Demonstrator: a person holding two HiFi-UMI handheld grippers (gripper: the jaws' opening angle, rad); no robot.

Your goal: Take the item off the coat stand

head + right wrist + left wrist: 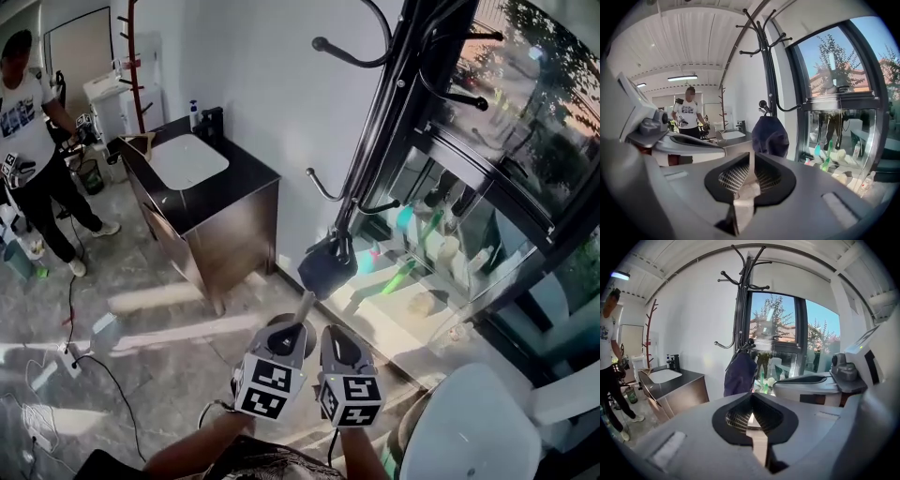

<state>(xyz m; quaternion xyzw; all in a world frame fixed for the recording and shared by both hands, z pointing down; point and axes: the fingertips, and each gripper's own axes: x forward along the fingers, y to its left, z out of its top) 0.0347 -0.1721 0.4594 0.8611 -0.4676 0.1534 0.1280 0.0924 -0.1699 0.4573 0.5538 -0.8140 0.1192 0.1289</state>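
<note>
1. Item: dark blue bag (327, 265), cloth-like, rounded and slumped. Hangs from a low hook of the black coat stand (394, 112), just beside the window (525, 122).
2. Left gripper (751, 404): jaws pressed together, nothing between them. Points toward the bag, well apart from it.
3. Right gripper (750, 168): jaws likewise closed and empty. Held just beside the left gripper, on the same heading.
4. Handling, as a judgement: soft and limp, probably light. Likely to sag and swing once free of the hook. No fragile look, though the contents cannot be told.
5. Place of hold, as a judgement: the gathered top close under the hook, where a strap or loop must bear on the prong. That loop is too small to make out. A pinch on the belly would likely catch only a loose fold of cloth.
6. Release, as a judgement: lift up and over the hook's ball tip, not a straight pull outward.
7. Step in hand: approach, no contact yet. Jaws need opening before any grip.
8. Surroundings: dark cabinet (234, 225) with a white basin (187, 159) left of the stand. Beyond it, a person in a white T-shirt (28, 141) and a second, reddish stand (131, 47) by the back wall.
</note>
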